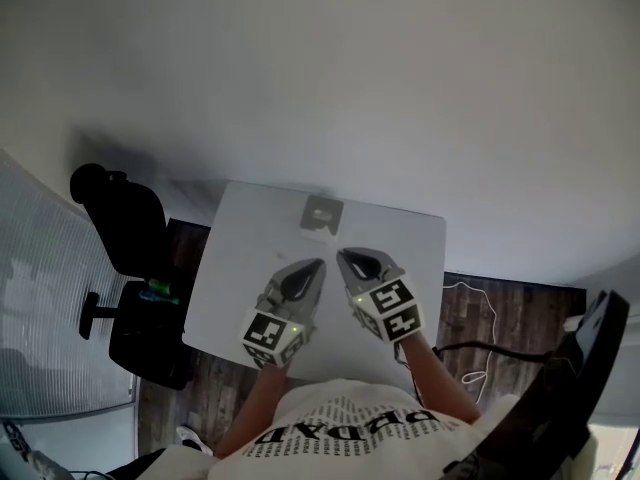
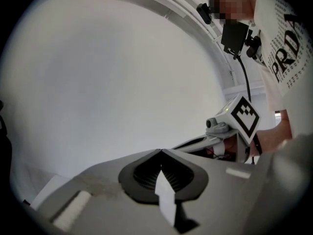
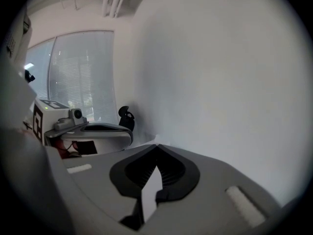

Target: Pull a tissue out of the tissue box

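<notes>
I judge the pull not yet begun: the tissue box sits untouched on the white table. My left gripper and right gripper hover just short of the box (on my side of it), jaws pressed together on nothing. Reaching, gripping and pulling are all left to do.
</notes>
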The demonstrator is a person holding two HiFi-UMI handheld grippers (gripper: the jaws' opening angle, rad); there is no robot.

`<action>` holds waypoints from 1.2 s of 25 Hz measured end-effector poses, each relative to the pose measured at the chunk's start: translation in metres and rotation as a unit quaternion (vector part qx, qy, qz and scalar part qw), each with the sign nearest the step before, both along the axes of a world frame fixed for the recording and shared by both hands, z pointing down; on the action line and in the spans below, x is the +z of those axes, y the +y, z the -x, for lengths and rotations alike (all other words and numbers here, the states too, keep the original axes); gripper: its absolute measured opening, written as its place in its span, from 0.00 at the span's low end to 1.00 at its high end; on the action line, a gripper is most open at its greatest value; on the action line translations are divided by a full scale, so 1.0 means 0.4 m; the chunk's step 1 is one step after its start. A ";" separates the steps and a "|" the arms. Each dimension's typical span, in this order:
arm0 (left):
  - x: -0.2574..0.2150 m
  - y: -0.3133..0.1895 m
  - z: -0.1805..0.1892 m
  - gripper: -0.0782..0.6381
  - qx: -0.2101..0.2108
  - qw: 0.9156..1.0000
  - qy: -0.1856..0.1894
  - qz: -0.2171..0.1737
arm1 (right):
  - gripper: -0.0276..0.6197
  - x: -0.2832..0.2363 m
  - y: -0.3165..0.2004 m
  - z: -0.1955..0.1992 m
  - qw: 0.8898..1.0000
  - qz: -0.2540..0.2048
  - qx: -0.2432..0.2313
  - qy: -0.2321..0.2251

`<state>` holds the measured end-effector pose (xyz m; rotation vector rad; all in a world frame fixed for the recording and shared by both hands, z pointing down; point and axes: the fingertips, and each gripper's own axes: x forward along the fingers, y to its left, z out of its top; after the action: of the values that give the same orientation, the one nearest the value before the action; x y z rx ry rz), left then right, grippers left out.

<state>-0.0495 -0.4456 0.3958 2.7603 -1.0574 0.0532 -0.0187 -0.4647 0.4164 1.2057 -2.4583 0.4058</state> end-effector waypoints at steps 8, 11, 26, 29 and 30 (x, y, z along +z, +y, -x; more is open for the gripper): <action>-0.024 0.024 -0.026 0.11 0.009 1.000 -0.006 -0.002 | 0.05 -0.064 0.040 -0.018 1.000 -0.015 -0.008 -0.018; -0.024 0.040 -0.030 0.11 0.015 1.000 -0.012 -0.003 | 0.05 -0.083 0.056 -0.028 0.999 -0.026 -0.004 -0.023; -0.021 0.051 -0.046 0.12 0.021 1.000 -0.016 -0.008 | 0.05 -0.109 0.070 -0.057 0.999 -0.037 -0.003 -0.018; -0.027 0.047 -0.049 0.11 0.022 1.000 -0.015 -0.007 | 0.05 -0.109 0.067 -0.057 0.999 -0.035 -0.002 -0.017; -0.024 0.047 -0.048 0.12 0.022 1.000 -0.015 -0.007 | 0.05 -0.108 0.068 -0.056 0.999 -0.034 -0.002 -0.016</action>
<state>-0.0304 -0.4270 0.3860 2.8037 -1.0086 0.0942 0.0037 -0.4376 0.3734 1.2297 -2.5213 0.3450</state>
